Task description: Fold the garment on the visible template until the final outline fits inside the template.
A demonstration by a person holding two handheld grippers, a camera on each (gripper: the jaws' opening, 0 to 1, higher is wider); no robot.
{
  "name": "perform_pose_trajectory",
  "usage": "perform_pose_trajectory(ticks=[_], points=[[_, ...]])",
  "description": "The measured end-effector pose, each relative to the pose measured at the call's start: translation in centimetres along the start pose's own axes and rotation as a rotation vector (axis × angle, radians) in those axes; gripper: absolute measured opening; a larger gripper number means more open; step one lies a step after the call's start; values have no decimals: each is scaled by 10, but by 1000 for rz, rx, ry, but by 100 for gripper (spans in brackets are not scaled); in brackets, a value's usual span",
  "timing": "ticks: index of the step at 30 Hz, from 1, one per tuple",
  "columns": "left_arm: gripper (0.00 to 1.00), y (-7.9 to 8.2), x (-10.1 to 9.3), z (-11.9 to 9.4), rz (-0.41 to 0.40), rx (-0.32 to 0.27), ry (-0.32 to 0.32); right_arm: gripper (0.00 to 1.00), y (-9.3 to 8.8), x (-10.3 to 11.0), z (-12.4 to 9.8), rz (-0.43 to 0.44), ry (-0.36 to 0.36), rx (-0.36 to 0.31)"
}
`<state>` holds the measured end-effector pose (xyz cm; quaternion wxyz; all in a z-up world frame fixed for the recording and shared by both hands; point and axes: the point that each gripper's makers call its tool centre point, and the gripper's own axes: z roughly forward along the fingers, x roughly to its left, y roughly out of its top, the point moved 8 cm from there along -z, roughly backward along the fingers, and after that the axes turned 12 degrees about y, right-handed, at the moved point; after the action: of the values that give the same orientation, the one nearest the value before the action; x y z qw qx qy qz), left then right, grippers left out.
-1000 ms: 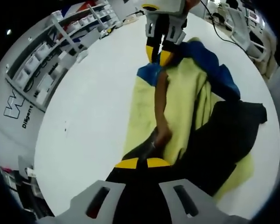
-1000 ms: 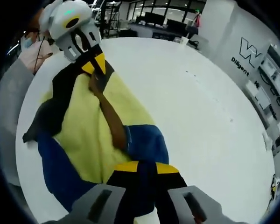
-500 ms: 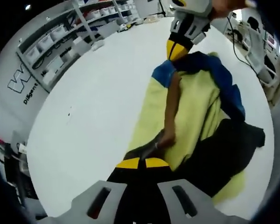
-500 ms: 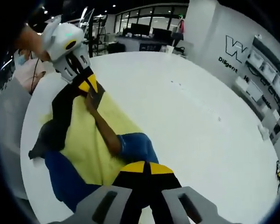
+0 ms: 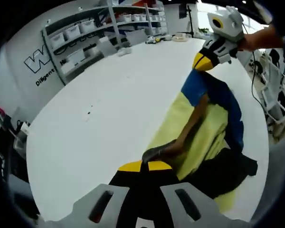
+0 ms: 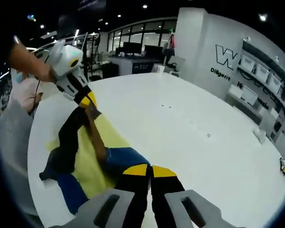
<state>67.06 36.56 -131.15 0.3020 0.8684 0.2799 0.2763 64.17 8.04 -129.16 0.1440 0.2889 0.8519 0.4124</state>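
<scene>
A yellow, blue and black garment [image 5: 206,135] lies partly on the white table [image 5: 104,114], with one edge stretched between the two grippers. My left gripper [image 5: 145,166] is shut on its black end, and a brown strip [image 5: 192,126] runs away from there. In the left gripper view, my right gripper [image 5: 203,61] pinches the blue corner [image 5: 194,88] at the far end. The right gripper view has my right gripper [image 6: 148,170] shut on blue cloth [image 6: 121,156]. Across the garment [image 6: 92,159], the left gripper [image 6: 87,101] holds black cloth [image 6: 69,137].
Shelves with white bins [image 5: 85,33] stand along a lettered wall [image 5: 42,66] beyond the table's far side. A hand [image 6: 35,66] holds the left gripper, and a seated person [image 6: 23,92] is past the table edge. Wire racks [image 5: 275,90] stand beside the garment's side.
Both views have tilted up and drawn back, showing more room and table. The garment edge between the grippers looks raised and drawn out. Both grippers keep their hold.
</scene>
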Motion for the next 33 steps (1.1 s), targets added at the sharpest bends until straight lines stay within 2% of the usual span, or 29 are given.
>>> perform_pose_trajectory(ticks=[6,14,17,25,33], points=[[1,14,17,-10,-95,-39,31,0,20,-6,-11,13,-25,-51],[1,32,31,-7,-186,-61,44,0,32,-18,-11,47,-51,-86],[1,38,37,0,-230,-66,46,0,33,-23,-6,74,-62,-88],[1,50,53,22,-265,-60,56,0,33,-41,11,146,-100,-93],[1,53,69,44,-312,-48,72,0,38,-65,27,188,-126,-98]])
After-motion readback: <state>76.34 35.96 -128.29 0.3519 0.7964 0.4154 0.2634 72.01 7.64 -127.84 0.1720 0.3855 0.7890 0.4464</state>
